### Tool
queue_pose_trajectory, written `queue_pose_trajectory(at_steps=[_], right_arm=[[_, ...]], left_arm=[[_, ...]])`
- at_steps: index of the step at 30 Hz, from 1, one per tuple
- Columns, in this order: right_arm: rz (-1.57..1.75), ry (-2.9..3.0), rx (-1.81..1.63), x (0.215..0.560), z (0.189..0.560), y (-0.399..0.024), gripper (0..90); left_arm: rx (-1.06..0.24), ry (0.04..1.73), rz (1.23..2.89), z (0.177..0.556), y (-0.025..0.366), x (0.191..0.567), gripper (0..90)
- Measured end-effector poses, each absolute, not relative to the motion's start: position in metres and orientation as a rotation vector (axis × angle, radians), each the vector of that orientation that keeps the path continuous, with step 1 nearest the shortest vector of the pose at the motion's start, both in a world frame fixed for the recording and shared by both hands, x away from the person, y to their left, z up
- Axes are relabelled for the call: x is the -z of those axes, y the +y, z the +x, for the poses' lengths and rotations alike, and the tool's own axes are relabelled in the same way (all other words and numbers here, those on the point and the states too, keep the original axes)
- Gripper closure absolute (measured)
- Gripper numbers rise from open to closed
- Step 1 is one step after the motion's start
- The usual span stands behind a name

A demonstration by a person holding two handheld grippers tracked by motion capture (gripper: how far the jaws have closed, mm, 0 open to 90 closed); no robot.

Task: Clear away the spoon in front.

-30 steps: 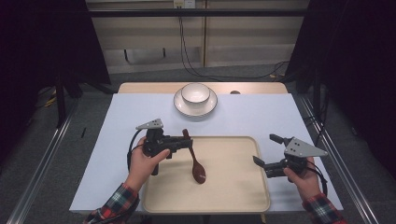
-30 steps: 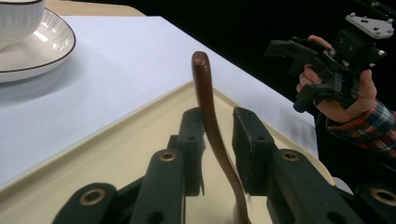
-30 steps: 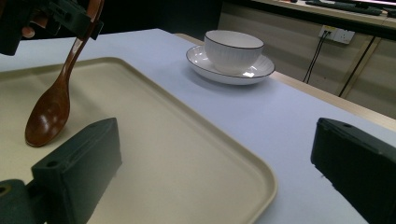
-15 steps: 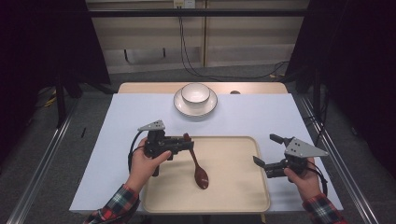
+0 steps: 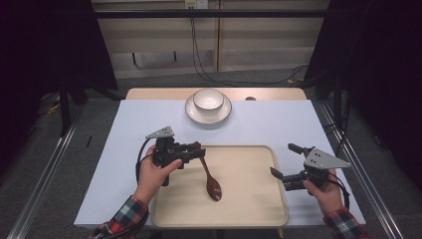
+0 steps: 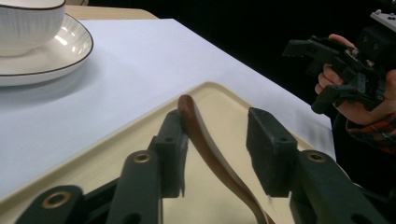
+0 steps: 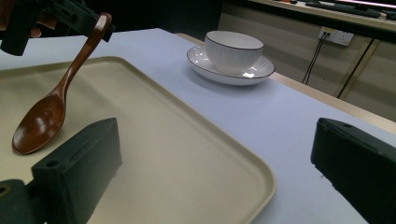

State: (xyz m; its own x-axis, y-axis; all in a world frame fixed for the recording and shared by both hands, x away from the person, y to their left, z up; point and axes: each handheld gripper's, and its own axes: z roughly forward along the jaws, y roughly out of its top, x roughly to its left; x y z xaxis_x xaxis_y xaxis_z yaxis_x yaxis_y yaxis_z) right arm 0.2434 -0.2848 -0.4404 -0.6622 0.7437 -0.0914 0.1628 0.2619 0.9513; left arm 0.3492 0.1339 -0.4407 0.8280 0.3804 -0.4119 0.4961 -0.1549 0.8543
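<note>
A brown wooden spoon [image 5: 214,188] rests its bowl on the beige tray [image 5: 249,211], with its handle slanting up toward the tray's left rim. My left gripper [image 5: 198,151] stands around the handle's tip. Its jaws have just been opening with the handle between them. In the left gripper view the spoon [image 6: 205,144] leans on one finger [image 6: 170,140], while the other finger [image 6: 268,144] stands clear of it. My right gripper [image 5: 282,159] hovers open over the tray's right edge, with nothing between its fingers. From the right gripper [image 7: 215,163] the spoon [image 7: 46,116] shows at far left.
A white bowl [image 5: 208,98] sits on a white plate [image 5: 194,113] at the table's far middle. The tray lies on a pale sheet [image 5: 298,124] covering the table. Dark curtains and metal rails flank the table.
The left gripper's jaws have spread a little around the spoon's handle, and the spoon's bowl sits slightly lower on the tray. Both hands have stayed in place.
</note>
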Motion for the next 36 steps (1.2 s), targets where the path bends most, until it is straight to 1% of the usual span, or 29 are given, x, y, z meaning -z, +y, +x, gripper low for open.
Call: queue_pose_trajectory(at_steps=[1, 2, 4, 5, 6, 7, 11, 16, 18, 20, 26, 31, 36], right_arm=[[0.811, 2.001, -1.413, 0.440, 0.243, -0.285, 1.4], [0.815, 2.003, -1.412, 0.440, 0.243, -0.285, 1.4], [0.811, 2.004, -1.409, 0.440, 0.244, -0.285, 1.4], [0.806, 2.006, -1.408, 0.441, 0.244, -0.284, 1.4], [0.813, 1.995, -1.399, 0.441, 0.244, -0.284, 1.4], [0.813, 1.995, -1.399, 0.441, 0.244, -0.284, 1.4], [0.805, 2.009, -1.410, 0.441, 0.244, -0.284, 1.4], [0.808, 2.007, -1.416, 0.441, 0.245, -0.284, 1.4], [0.807, 2.008, -1.416, 0.441, 0.245, -0.284, 1.4], [0.815, 1.999, -1.415, 0.441, 0.245, -0.283, 1.4], [0.803, 2.011, -1.418, 0.441, 0.247, -0.283, 1.4], [0.804, 2.014, -1.418, 0.441, 0.247, -0.283, 1.4], [0.801, 2.012, -1.417, 0.440, 0.247, -0.283, 1.4]], left_arm=[[0.097, 0.674, 1.781, 0.349, 0.134, 0.440, 56.5], [0.077, 0.670, 1.783, 0.349, 0.134, 0.438, 52.6], [0.069, 0.670, 1.779, 0.349, 0.135, 0.437, 51.5], [0.070, 0.672, 1.772, 0.349, 0.136, 0.436, 47.8], [0.057, 0.676, 1.771, 0.349, 0.137, 0.436, 46.0], [0.052, 0.678, 1.761, 0.349, 0.137, 0.436, 46.0], [0.025, 0.681, 1.762, 0.351, 0.139, 0.435, 39.9], [0.018, 0.639, 1.810, 0.347, 0.133, 0.433, 39.0], [-0.004, 0.618, 1.830, 0.346, 0.131, 0.433, 37.9], [-0.033, 0.616, 1.825, 0.346, 0.131, 0.433, 31.7], [-0.087, 0.594, 1.832, 0.346, 0.132, 0.432, 19.1], [-0.112, 0.529, 1.862, 0.344, 0.129, 0.430, 17.0], [-0.133, 0.534, 1.842, 0.345, 0.129, 0.430, 11.8]])
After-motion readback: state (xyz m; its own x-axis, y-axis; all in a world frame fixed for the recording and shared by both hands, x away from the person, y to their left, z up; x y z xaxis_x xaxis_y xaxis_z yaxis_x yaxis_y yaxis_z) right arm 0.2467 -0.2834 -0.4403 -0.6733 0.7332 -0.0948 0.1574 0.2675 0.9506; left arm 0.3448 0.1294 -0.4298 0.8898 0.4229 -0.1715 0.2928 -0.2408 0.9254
